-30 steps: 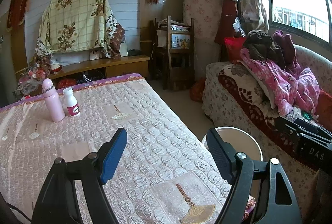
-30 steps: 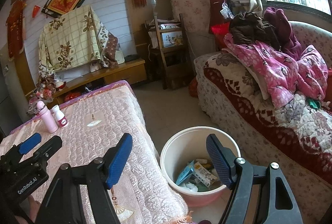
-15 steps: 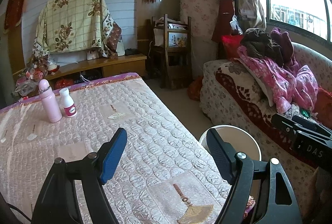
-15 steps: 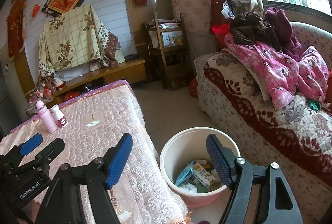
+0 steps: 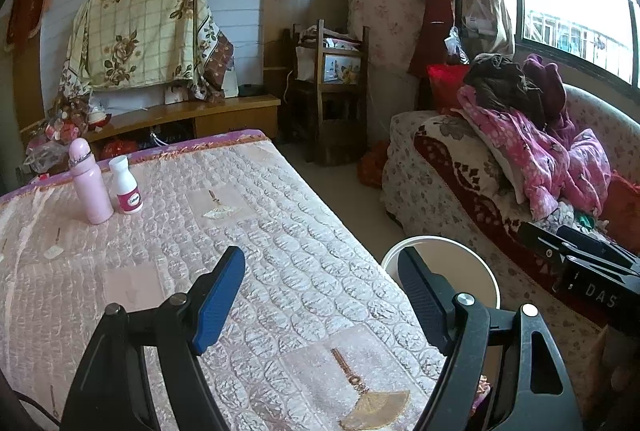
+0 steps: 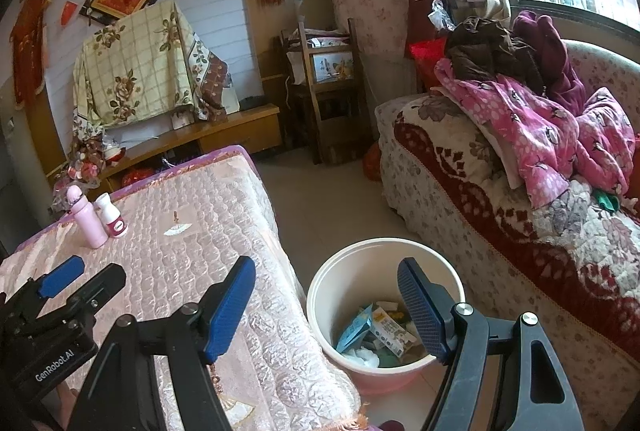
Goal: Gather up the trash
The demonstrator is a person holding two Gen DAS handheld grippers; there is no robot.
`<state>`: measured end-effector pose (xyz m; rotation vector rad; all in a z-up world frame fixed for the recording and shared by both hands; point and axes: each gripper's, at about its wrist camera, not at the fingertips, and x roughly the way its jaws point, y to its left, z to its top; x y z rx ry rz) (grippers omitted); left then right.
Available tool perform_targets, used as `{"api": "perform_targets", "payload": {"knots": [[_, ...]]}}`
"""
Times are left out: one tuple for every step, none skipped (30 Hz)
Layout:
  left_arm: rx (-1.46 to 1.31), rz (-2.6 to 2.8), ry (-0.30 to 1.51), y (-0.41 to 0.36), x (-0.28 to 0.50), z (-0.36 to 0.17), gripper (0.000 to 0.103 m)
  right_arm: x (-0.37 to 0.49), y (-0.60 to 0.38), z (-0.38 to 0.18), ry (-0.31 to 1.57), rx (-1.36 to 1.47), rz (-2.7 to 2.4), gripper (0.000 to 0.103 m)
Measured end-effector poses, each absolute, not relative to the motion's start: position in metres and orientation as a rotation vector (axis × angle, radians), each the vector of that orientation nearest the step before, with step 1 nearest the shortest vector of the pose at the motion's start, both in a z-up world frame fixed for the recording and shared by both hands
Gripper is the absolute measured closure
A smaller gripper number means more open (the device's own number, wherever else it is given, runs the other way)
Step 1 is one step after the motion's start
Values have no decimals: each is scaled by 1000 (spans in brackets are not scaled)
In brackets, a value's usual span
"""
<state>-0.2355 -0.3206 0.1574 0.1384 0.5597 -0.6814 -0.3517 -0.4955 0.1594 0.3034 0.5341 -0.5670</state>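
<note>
Since the earlier frames the left wrist view has been sliding slightly: the pink bottle point(image 5: 89, 183) and the white bottle point(image 5: 127, 187) are sitting a little farther left and lower in the frame than a second ago, while the right wrist view is staying as it was.

The left gripper point(image 5: 322, 301) is hanging with its blue pads wide apart and nothing between them, over the quilted table cover point(image 5: 280, 251) at centre frame. The right gripper point(image 6: 326, 305) is likewise standing apart and empty, framing the table corner and the bucket point(image 6: 320, 295) at lower centre.

Only the right view is looking down into the bucket: packets and wrappers point(image 6: 376, 329) with crumpled white tissue are lying in its bottom. The left view is catching just the bucket's pale rim point(image 5: 440, 243) behind its right finger, contents hidden. Each view is also showing the other gripper at a frame edge, at the right edge in the left view and at the lower left in the right view.

The bucket is standing on the floor point(image 6: 320, 191) just beside the table's near corner, with the sofa point(image 6: 460, 215) to its right; a strip of bare floor is running between table and sofa toward the upper centre. The two bottles are standing side by side near the table's far left edge.
</note>
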Motion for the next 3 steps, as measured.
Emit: {"api": "perform_targets", "payload": {"knots": [[133, -677, 567, -317, -233, 156, 24, -350, -494, 159, 537, 303, -565, 26], [130, -675, 573, -315, -232, 156, 24, -347, -492, 157, 542, 302, -559, 26], [126, -671, 581, -310, -229, 155, 24, -345, -492, 156, 547, 302, -553, 26]]}}
